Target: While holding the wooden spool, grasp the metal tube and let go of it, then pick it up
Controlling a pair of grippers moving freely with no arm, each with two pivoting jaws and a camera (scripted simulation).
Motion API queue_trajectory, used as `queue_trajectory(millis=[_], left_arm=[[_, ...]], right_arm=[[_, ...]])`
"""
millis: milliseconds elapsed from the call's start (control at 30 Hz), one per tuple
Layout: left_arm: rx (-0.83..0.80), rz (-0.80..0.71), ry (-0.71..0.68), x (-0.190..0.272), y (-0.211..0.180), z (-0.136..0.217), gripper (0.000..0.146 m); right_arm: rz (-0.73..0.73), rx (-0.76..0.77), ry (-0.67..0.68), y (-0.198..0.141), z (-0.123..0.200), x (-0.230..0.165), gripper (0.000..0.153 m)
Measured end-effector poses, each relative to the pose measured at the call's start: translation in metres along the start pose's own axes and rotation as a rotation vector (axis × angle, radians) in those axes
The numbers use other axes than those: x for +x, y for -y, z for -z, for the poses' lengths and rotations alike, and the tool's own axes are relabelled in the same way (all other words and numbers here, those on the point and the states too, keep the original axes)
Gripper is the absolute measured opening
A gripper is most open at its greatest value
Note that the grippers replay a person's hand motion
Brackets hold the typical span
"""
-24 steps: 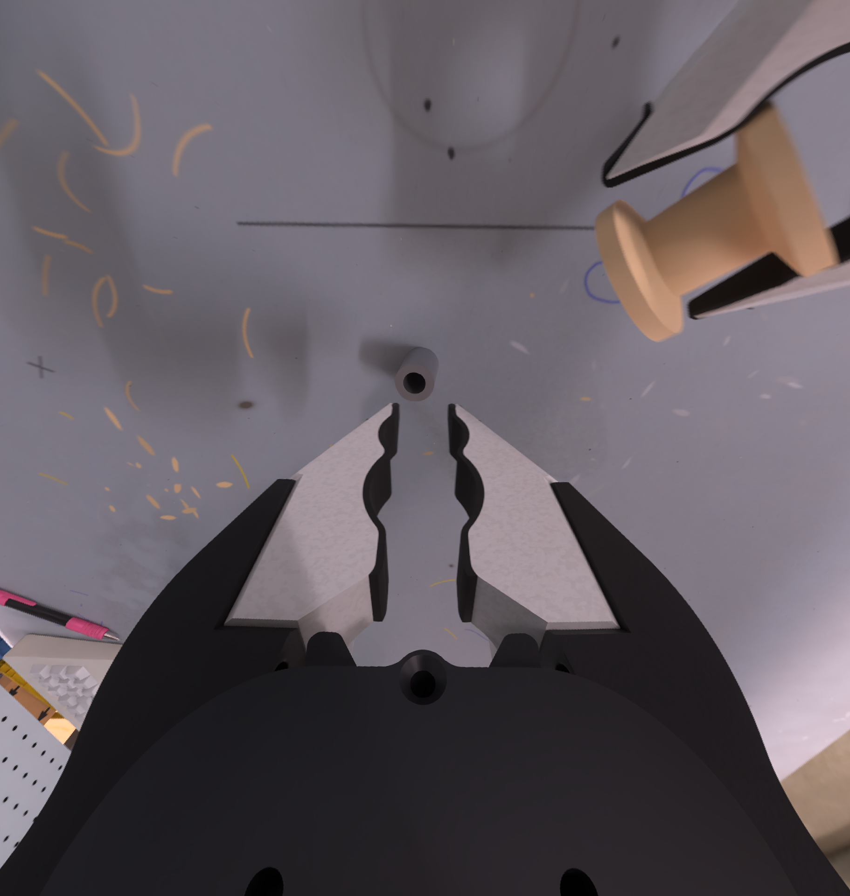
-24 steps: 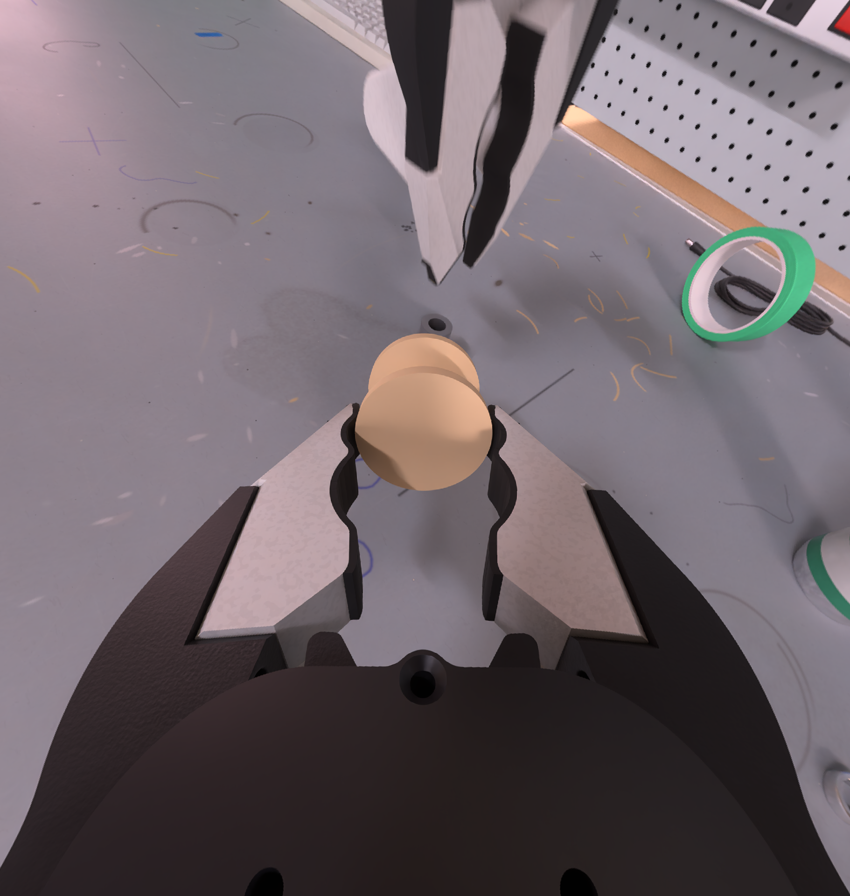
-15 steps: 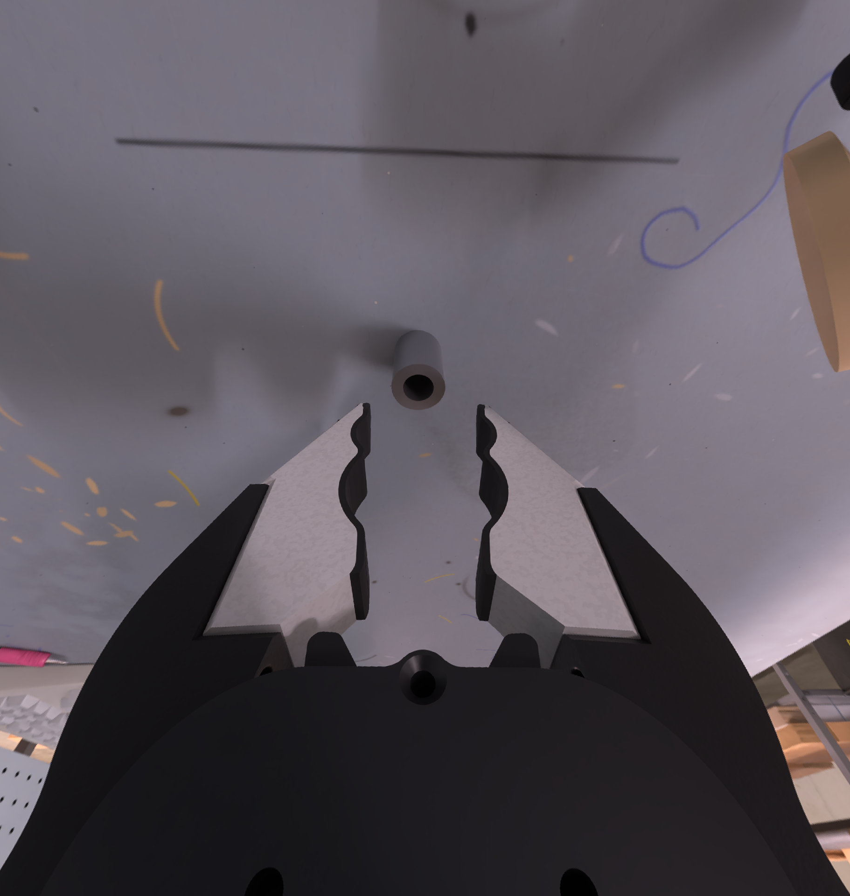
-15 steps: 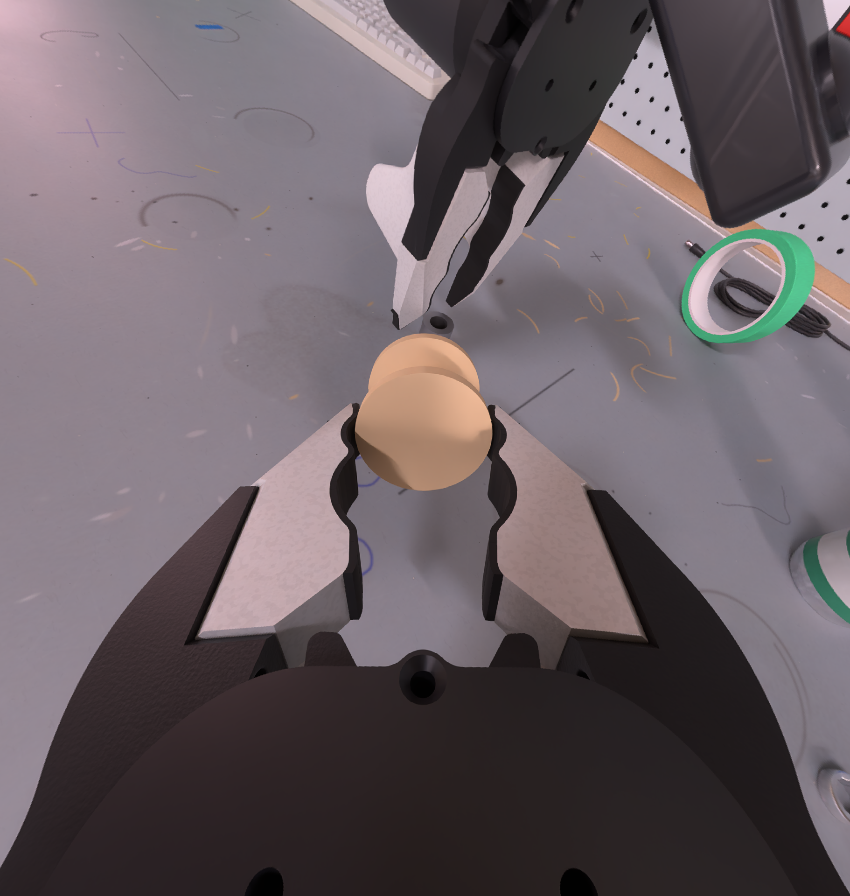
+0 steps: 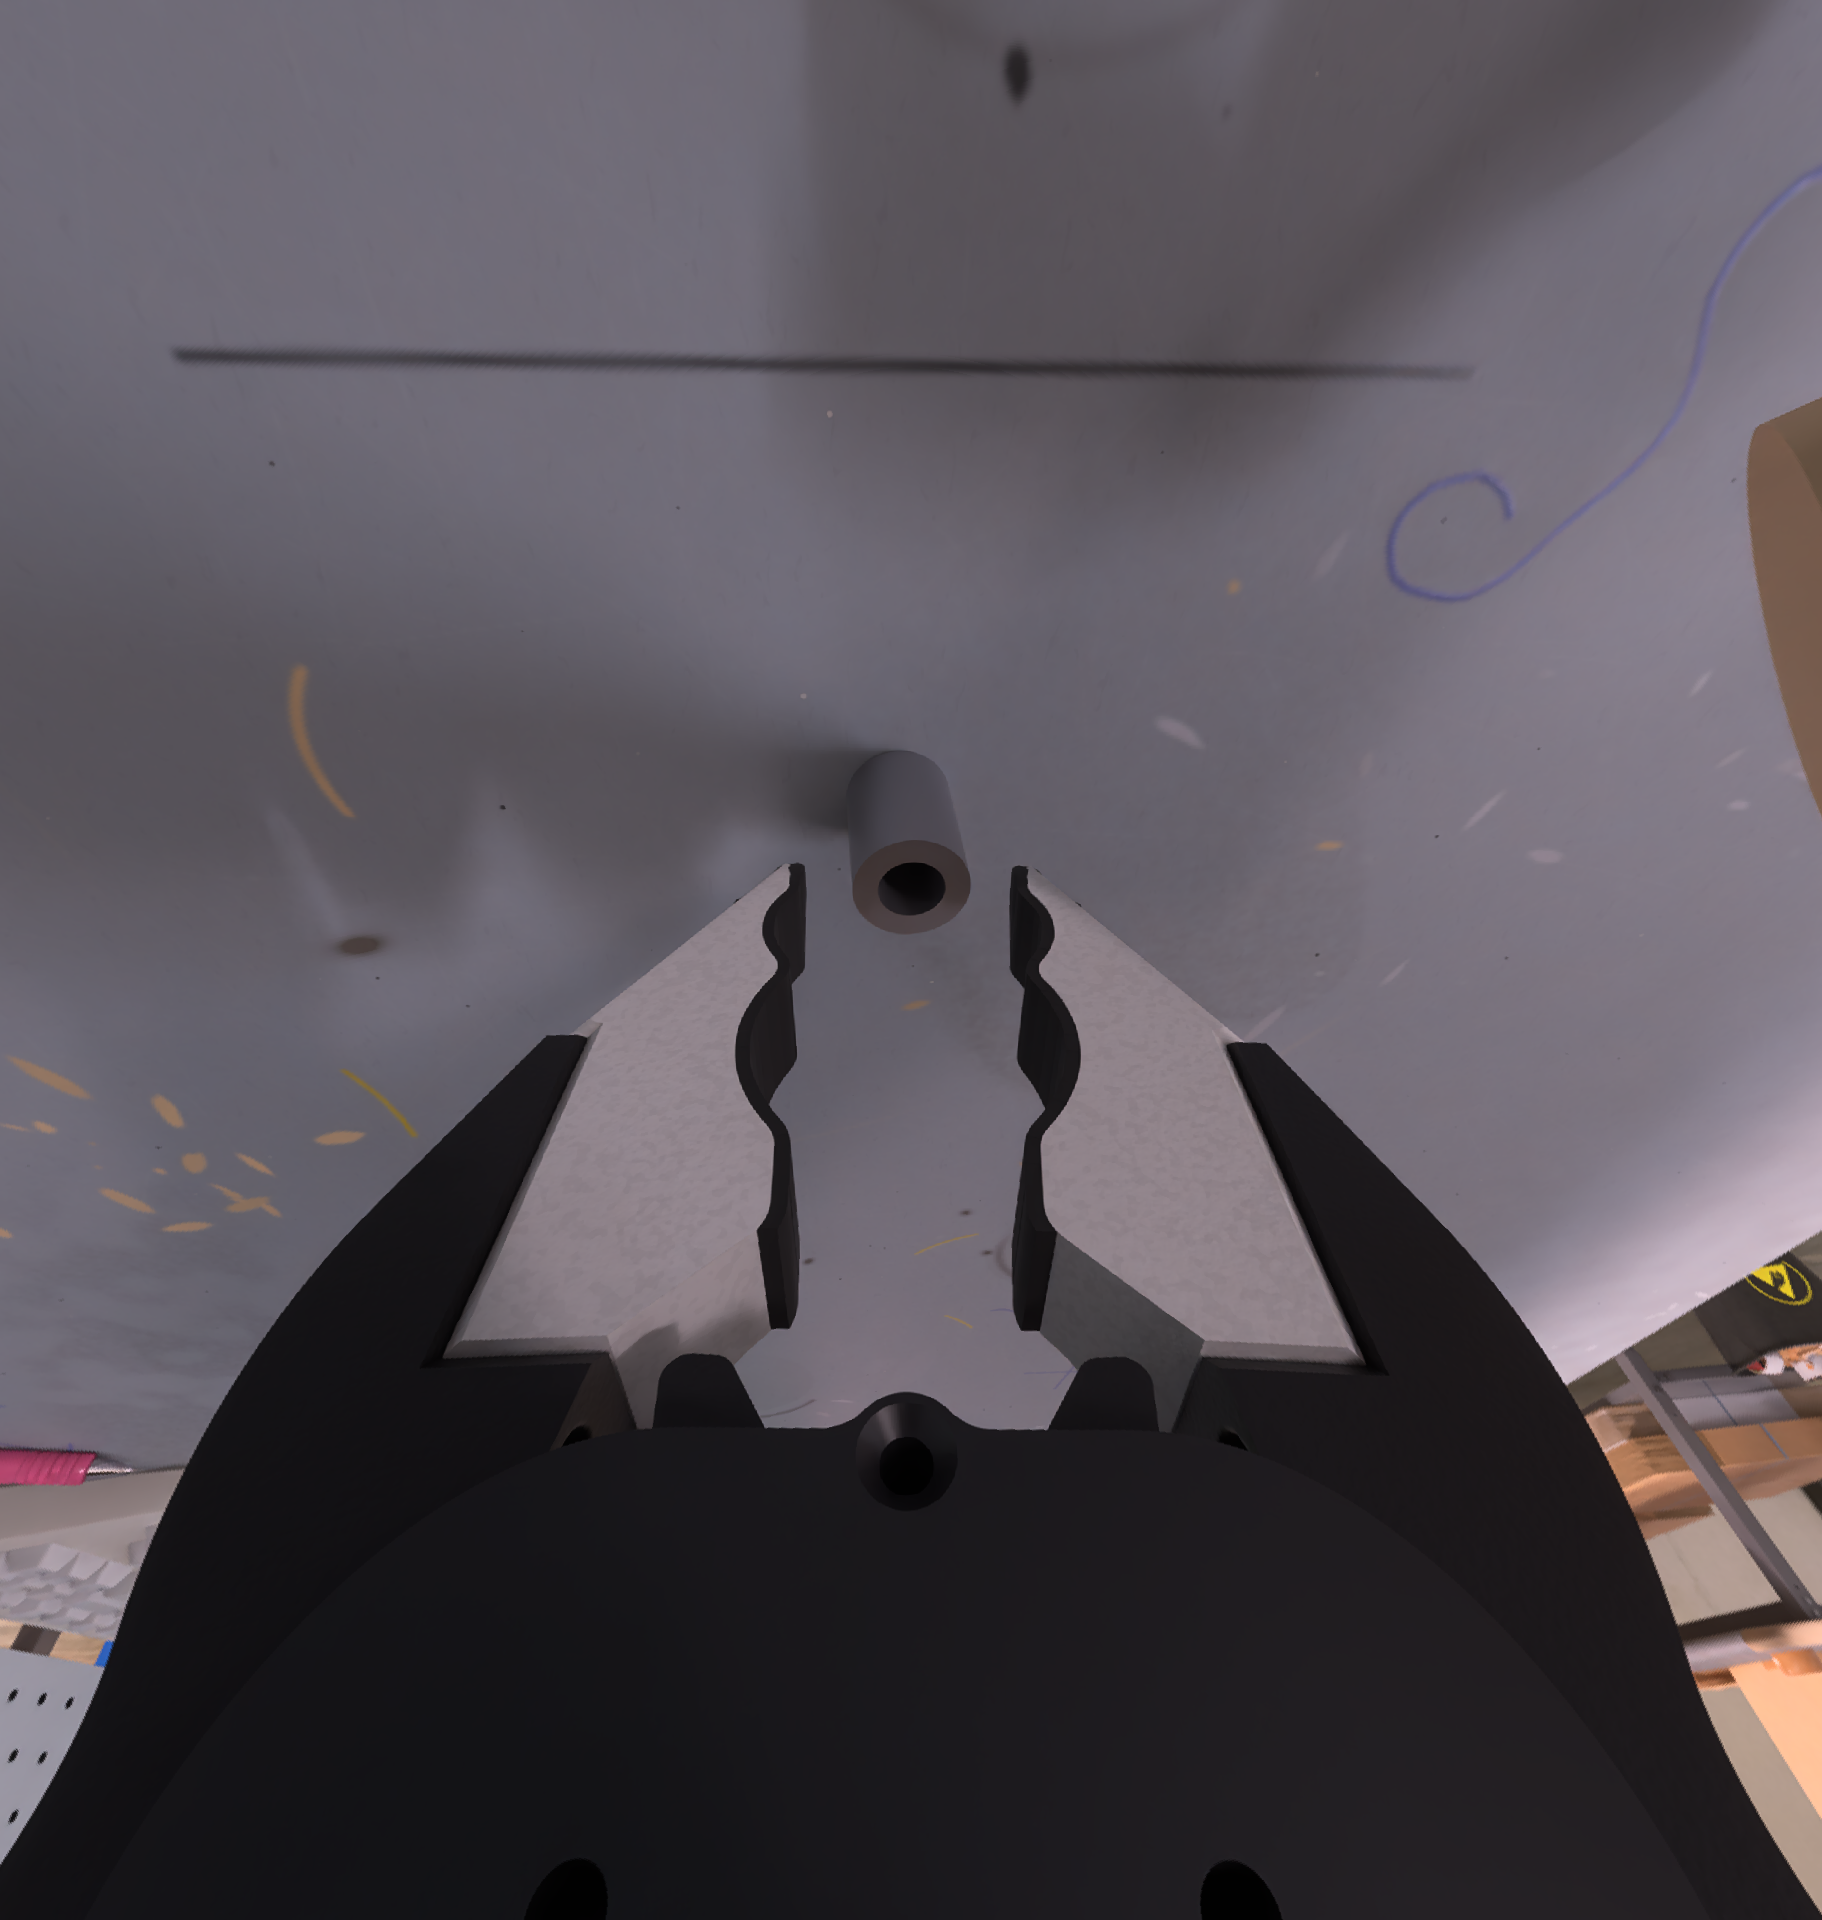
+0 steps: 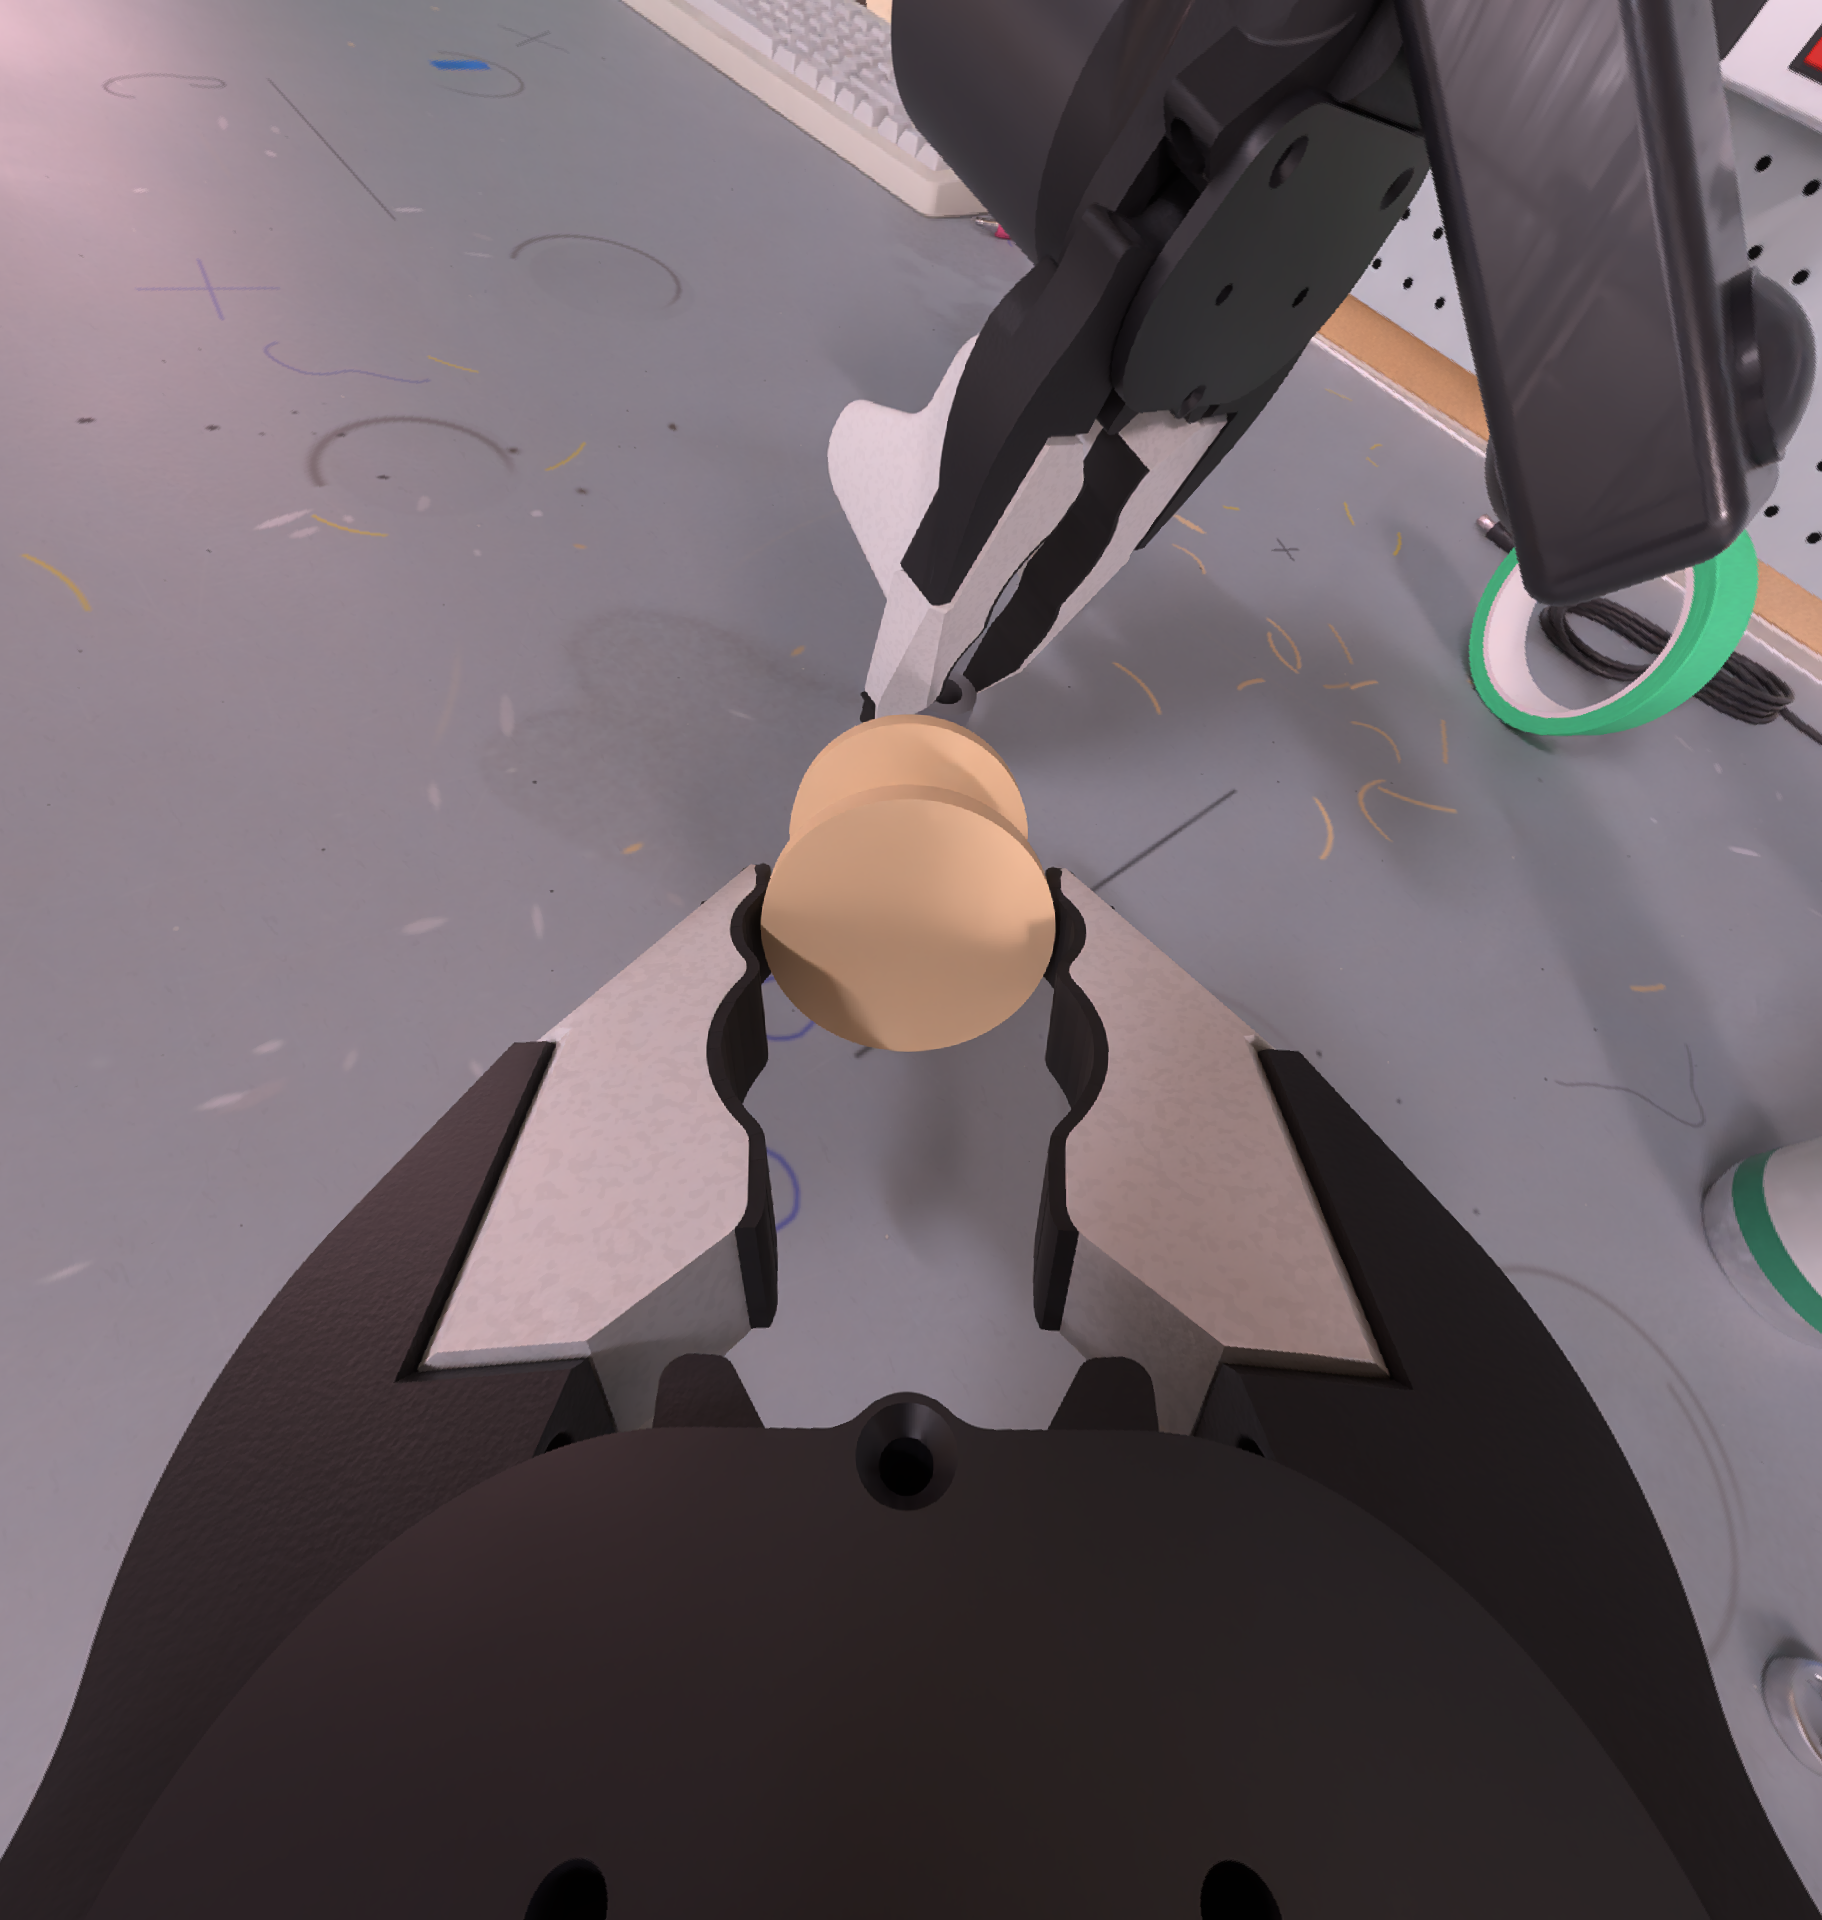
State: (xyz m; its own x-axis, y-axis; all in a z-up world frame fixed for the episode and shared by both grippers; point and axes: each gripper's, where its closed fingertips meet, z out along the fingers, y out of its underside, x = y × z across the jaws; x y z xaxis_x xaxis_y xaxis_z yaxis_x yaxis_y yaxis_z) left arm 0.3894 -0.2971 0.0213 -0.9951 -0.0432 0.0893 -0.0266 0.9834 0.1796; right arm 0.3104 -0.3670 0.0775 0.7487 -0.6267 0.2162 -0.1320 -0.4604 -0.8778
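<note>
The short grey metal tube (image 5: 905, 852) stands on the grey bench top, its open end facing me. My left gripper (image 5: 907, 883) is open, low over the bench, with its tips on either side of the tube's near end and not touching it. My right gripper (image 6: 907, 904) is shut on the wooden spool (image 6: 907, 925) and holds it above the bench. The spool's flange edge (image 5: 1816, 644) shows at the right in the left wrist view. In the right wrist view the left gripper (image 6: 917, 696) reaches down just beyond the spool, and the tube (image 6: 951, 691) barely shows at its tips.
A green tape roll (image 6: 1603, 665) and a black cable (image 6: 1738, 686) lie at the right by the pegboard (image 6: 1811, 239). A green-striped white object (image 6: 1800, 1236) and a bolt (image 6: 1821, 1725) sit at the right edge. A keyboard (image 6: 813, 94) lies at the back. Shavings litter the bench (image 6: 315, 727).
My left gripper has come down and forward and opened wider, so the tube's end now sits between its tips. The right gripper holds the spool still.
</note>
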Motion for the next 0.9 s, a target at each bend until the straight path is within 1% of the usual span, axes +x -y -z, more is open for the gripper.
queue_trajectory(millis=[167,433,500,700,767,867,900], left_arm=[[-0.026,-0.003,-0.026,0.001,0.000,-0.002,0.030],[-0.033,-0.017,-0.024,0.002,0.000,-0.002,0.028],[-0.030,-0.027,-0.025,0.004,0.000,-0.002,0.023],[-0.008,-0.004,0.008,0.003,-0.005,0.002,0.023],[-0.004,0.014,0.017,0.000,-0.006,0.003,0.027],[-0.012,0.033,0.026,-0.004,-0.006,0.001,0.040],[-0.020,0.031,0.029,-0.005,-0.006,0.000,0.041]], right_arm=[[-0.004,0.000,0.002,-0.001,0.000,0.001,0.052],[-0.011,0.005,0.000,0.000,0.002,0.002,0.052],[-0.011,0.006,0.000,0.000,0.002,0.002,0.052],[-0.007,0.005,-0.001,0.000,0.002,0.002,0.052],[-0.006,0.005,0.000,0.001,0.002,0.002,0.052],[-0.003,0.004,0.002,0.001,0.002,0.001,0.052],[-0.001,0.003,0.002,0.000,0.002,0.000,0.052]])
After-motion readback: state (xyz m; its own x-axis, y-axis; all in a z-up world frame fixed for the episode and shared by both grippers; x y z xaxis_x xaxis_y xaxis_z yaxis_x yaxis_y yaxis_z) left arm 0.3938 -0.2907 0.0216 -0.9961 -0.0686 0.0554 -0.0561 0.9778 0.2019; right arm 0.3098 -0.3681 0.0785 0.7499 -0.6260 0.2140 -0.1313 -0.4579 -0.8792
